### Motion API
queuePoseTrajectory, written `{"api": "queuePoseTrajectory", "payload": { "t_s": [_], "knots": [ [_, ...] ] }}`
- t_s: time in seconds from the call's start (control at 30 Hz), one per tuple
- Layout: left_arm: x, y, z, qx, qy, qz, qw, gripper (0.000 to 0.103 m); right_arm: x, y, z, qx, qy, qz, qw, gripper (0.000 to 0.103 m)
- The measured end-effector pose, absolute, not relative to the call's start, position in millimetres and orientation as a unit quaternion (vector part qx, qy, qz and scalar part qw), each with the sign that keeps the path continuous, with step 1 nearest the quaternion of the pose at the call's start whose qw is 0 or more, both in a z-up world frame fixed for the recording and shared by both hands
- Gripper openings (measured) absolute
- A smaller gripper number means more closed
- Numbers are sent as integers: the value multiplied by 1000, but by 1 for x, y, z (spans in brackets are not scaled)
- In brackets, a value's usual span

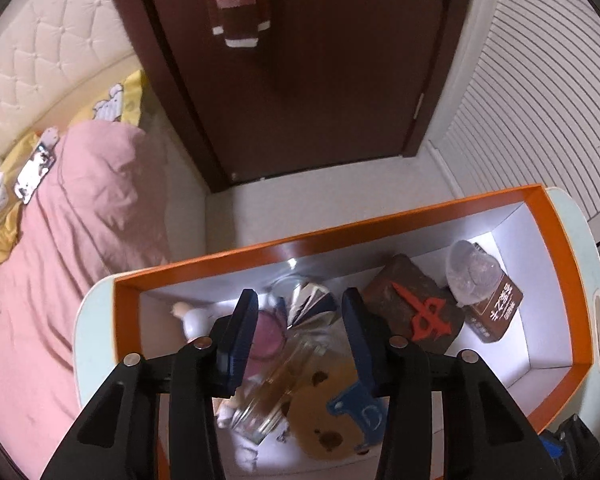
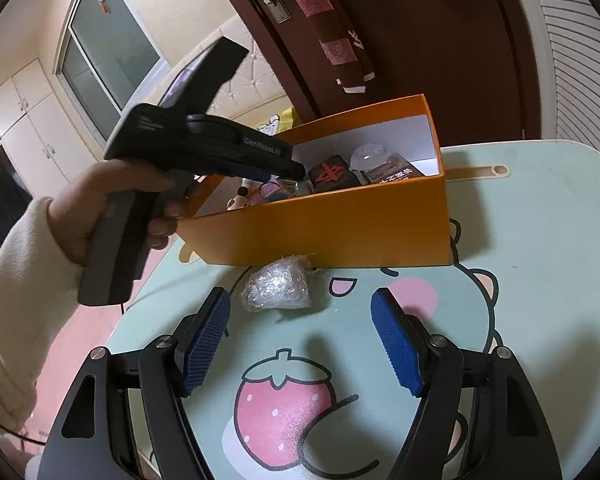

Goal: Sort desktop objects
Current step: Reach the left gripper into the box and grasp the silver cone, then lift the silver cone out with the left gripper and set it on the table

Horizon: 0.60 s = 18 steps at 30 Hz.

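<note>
Right wrist view: the right gripper (image 2: 300,344) hangs over a mint cartoon table mat (image 2: 540,248), its blue pads spread apart with nothing between them. Just above the gap, slightly left of centre, a crinkled clear-plastic-wrapped bundle (image 2: 277,286) lies on the mat, the only loose item seen outside the box. It rests touching or nearly touching the near wall of the orange cardboard box (image 2: 320,236), with its long axis running roughly left to right across the frame, so a straight push forward would likely bring the pads either side of it.

At upper left a hand (image 2: 112,200) in a cream sleeve (image 2: 16,280) holds the left gripper (image 1: 298,328), its tip reaching over the box's left end.

Left wrist view: that gripper points steeply down into the box; its pads stand partly drawn together and empty. Below them lie a clear glass bottle (image 1: 276,392), a bear-face cookie-shaped object (image 1: 324,408) and a brown block with a red character (image 1: 412,308).

The right gripper is the nearer one to the bundle.
</note>
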State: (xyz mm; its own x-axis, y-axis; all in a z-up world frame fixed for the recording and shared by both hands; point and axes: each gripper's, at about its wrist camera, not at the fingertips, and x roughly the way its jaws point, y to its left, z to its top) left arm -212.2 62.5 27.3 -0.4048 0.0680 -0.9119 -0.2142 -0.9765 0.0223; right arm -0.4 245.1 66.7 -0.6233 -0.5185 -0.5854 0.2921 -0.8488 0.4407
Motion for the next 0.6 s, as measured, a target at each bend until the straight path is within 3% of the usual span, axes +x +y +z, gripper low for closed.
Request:
{"api": "queuePoseTrajectory", "payload": {
  "t_s": [0.1, 0.17, 0.37, 0.6],
  "knots": [
    [-220, 64, 17, -565, 63, 817, 97, 39, 0, 245, 65, 371, -156, -887, 228, 74],
    [-221, 63, 17, -569, 63, 814, 102, 29, -1, 244, 64, 372, -157, -886, 227, 74],
    [-209, 56, 28, -553, 42, 824, 116, 29, -3, 244, 63, 375, -161, -884, 227, 74],
    [-170, 38, 90, -482, -13, 863, 149, 29, -4, 243, 63, 380, -162, -882, 228, 74]
  ]
}}
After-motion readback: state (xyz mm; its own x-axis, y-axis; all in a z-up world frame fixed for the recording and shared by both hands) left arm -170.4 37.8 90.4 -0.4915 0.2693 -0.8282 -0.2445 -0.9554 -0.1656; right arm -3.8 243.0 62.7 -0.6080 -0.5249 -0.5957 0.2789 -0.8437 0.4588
